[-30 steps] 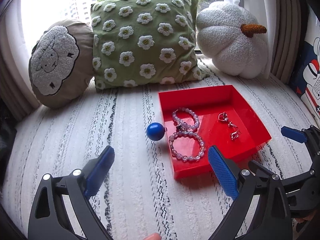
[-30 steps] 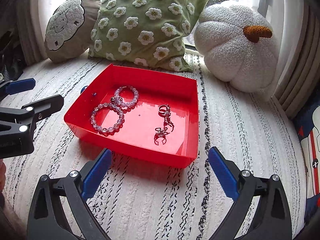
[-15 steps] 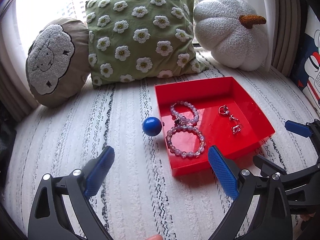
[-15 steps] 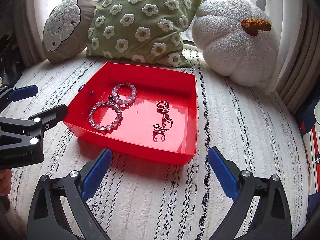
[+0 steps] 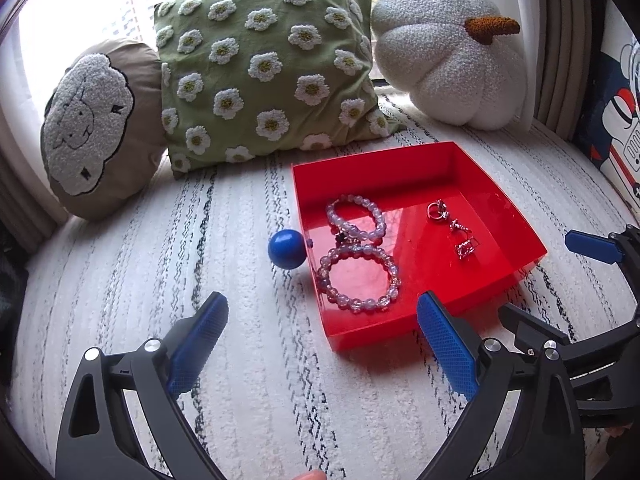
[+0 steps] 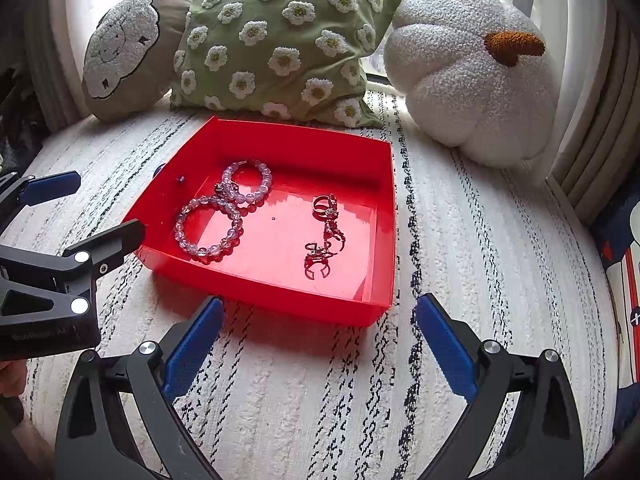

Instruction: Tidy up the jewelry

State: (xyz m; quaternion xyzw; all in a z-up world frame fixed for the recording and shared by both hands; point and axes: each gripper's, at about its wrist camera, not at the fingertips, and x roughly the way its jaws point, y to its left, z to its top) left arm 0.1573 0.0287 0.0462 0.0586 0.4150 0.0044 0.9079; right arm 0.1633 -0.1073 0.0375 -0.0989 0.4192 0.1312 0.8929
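Both grippers, left (image 5: 322, 330) and right (image 6: 318, 338), have drawn back slightly from the red tray (image 6: 280, 292), fingers spread and empty; bracelets (image 6: 208, 226) and rings (image 6: 326, 232) lie inside, so sorting appears finished or paused.

Striped rug (image 5: 240, 360) w/ red tray (image 5: 400, 168), blue ball (image 5: 286, 249), cushions (image 5: 264, 64)

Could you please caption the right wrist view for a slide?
Open right gripper faces a red tray holding two beaded bracelets and rings.
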